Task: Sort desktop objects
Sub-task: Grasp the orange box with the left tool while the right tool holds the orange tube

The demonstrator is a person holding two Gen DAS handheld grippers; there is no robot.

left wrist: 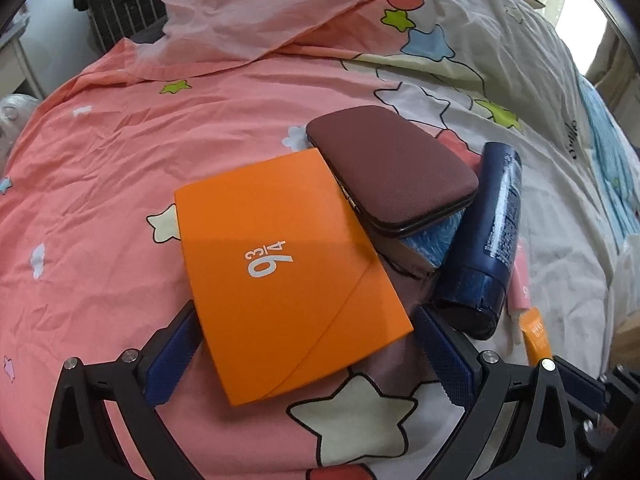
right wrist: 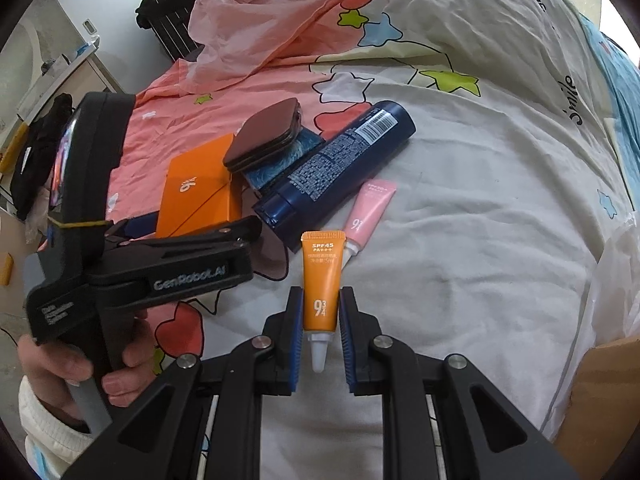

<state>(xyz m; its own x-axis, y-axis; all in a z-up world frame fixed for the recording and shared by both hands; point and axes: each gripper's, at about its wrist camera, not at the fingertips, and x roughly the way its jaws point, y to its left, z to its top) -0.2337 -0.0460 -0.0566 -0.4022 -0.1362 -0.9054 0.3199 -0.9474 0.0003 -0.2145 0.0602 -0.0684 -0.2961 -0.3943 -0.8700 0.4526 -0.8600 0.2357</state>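
A flat orange box [left wrist: 280, 264] marked "9 3/4" lies on the bed. My left gripper [left wrist: 310, 340] stands open around its near end, one finger on each side. A maroon case [left wrist: 392, 168] rests on a blue patterned box [left wrist: 424, 248] just beyond. A dark blue bottle [left wrist: 488, 240] lies to their right. In the right wrist view, my right gripper [right wrist: 321, 320] is shut on a small orange tube [right wrist: 322, 280], whose white cap points toward the camera. A pink tube [right wrist: 370, 210] lies just past it, beside the dark blue bottle [right wrist: 336, 168].
The bed [right wrist: 460, 240] has a pink and white star-print cover, with a crumpled pink sheet [left wrist: 260, 12] at the back. A black striped case [right wrist: 172, 12] stands behind the bed. A cardboard box [right wrist: 600, 400] and a plastic bag [right wrist: 616, 280] sit at the right edge. A hand [right wrist: 80, 368] holds the left gripper.
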